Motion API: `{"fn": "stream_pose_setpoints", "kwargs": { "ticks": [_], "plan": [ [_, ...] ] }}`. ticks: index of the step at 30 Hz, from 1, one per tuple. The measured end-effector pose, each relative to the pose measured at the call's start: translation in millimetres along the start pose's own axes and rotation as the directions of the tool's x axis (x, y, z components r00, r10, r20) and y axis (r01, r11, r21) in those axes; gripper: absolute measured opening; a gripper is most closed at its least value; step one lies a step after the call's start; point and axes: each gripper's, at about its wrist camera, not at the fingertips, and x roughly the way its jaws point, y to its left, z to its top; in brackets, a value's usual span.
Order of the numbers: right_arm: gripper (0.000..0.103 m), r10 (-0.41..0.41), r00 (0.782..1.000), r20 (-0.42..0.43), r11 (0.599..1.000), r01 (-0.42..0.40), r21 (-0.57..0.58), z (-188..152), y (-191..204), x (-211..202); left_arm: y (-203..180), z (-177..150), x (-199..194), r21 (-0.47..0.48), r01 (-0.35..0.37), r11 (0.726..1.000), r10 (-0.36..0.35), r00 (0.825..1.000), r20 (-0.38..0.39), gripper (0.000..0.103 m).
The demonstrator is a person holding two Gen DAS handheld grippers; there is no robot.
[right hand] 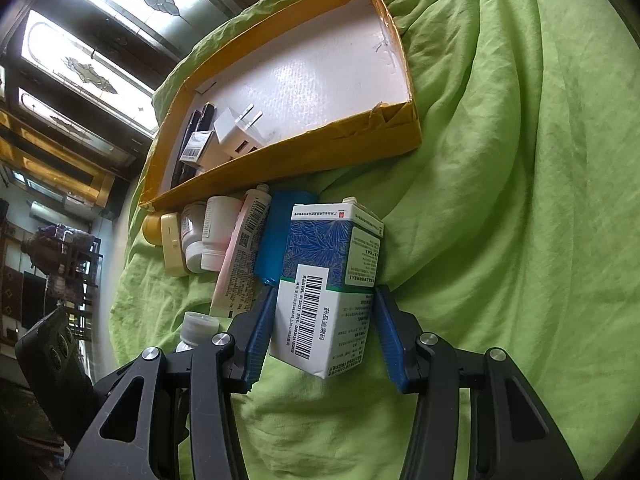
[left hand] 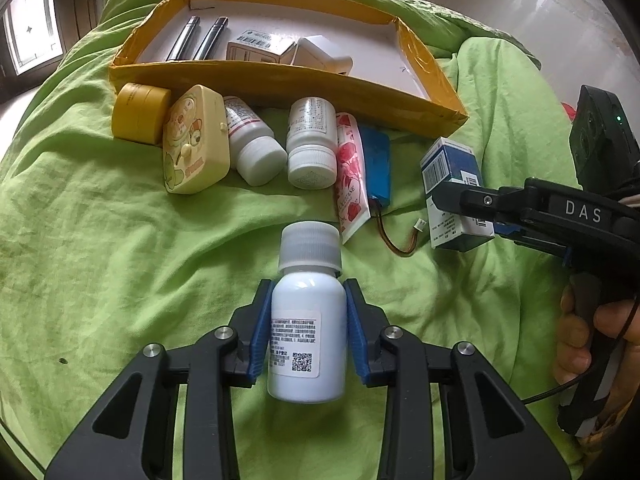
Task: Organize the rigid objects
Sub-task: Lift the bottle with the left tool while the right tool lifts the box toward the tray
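Left gripper (left hand: 307,320) clamps a white bottle (left hand: 306,332) by its body, blue pads (left hand: 262,328) pressed on both sides. Bottle long axis runs near to far, ribbed white cap at the far end, base toward the camera. Its label carries small print too fine to read and a QR code. It sits over the green sheet (left hand: 120,260), near of the row of loose items.

Right gripper (right hand: 322,320) clamps a medicine box (right hand: 332,280) across its narrow sides, pads (right hand: 262,332) touching both. Box long axis points away from the gripper toward the tray, slightly tilted. White lower half, blue leaf pattern and green band on the upper half, a barcode with Chinese print, a small red square mark on the far end. In the left view the right tool's arm reads "DAS", with a hand (left hand: 592,344) on its grip.

Loose row just near of the tray (left hand: 280,80), left to right: yellow jar (left hand: 140,112), cream case (left hand: 196,140) with cartoon figures, two white pill bottles (left hand: 252,140) lying caps toward the camera with unreadable labels, a pink floral tube (left hand: 352,176) whose lettering ends "...ITANE", a blue battery pack (left hand: 378,164) with a wire and small plug.

Tray is yellow-walled with a white floor, on the far side of the sheet. Inside, at its left end: two dark pens (left hand: 200,36), a small carton (left hand: 256,46) with a barcode sticker, a white charger (left hand: 320,56). Its right part is bare.
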Motion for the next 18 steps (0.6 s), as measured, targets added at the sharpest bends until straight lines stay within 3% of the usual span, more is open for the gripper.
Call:
{"fn": "stream_pose_setpoints", "kwargs": {
  "ticks": [18],
  "plan": [
    [0.044, 0.013, 1.000, 0.026, 1.000, -0.013, -0.024, 0, 7, -7, 16, 3, -28, -0.076, 0.008, 0.997, 0.000, 0.994, 0.109, 0.032]
  ]
}}
